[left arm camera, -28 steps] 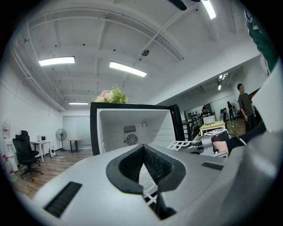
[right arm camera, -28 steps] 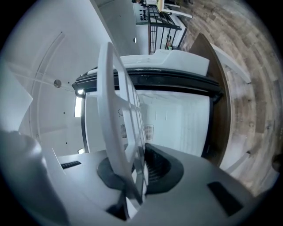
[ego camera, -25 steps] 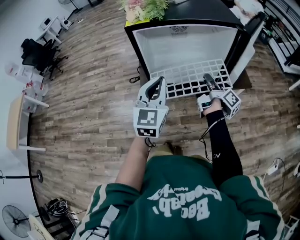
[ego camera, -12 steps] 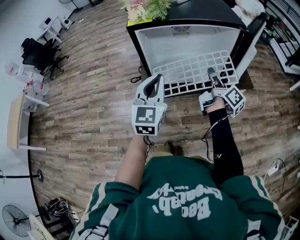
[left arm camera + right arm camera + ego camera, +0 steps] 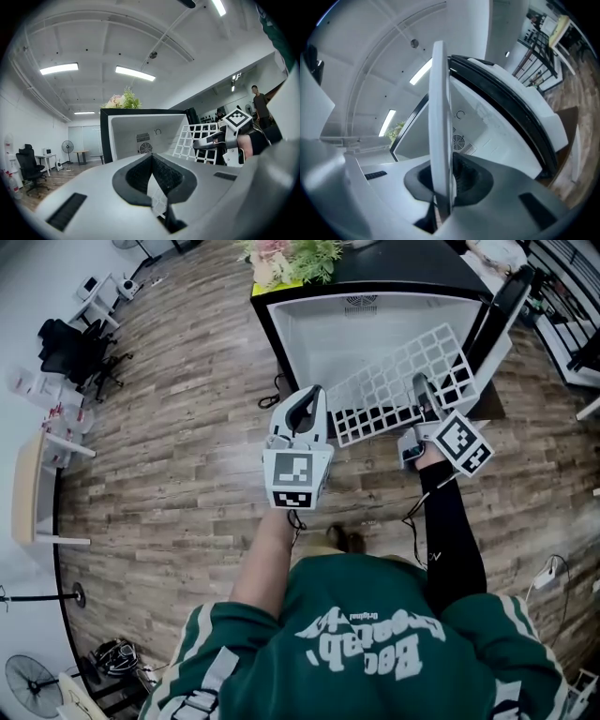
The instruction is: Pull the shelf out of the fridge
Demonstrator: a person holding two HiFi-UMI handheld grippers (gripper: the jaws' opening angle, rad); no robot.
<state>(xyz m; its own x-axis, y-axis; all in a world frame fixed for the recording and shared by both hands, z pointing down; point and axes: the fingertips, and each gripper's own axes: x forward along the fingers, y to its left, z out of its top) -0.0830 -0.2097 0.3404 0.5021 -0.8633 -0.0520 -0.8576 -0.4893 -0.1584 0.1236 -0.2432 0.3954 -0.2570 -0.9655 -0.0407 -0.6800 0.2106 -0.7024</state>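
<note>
The small black fridge [image 5: 267, 324] stands open on the wood floor, its white inside [image 5: 347, 334] bare. The white grid shelf [image 5: 394, 381] hangs out of the opening, tilted steeply with its right side raised. My right gripper [image 5: 419, 390] is shut on the shelf's front edge; in the right gripper view the shelf [image 5: 439, 117] runs edge-on between the pads. My left gripper [image 5: 314, 397] is shut and holds nothing, just left of the shelf's left edge. In the left gripper view the shelf [image 5: 199, 140] and the right gripper [image 5: 220, 138] are at the right.
The fridge door [image 5: 502, 315] stands open at the right. A flower plant [image 5: 286, 259] sits on top of the fridge. Cables [image 5: 272, 395] lie on the floor at its left. A black office chair [image 5: 70, 343] and a table [image 5: 28, 484] are far left. A person [image 5: 260, 101] stands in the distance.
The right gripper has rolled and lifted, tipping the shelf from nearly flat to steeply tilted and drawing it further out. The left gripper has hardly moved.
</note>
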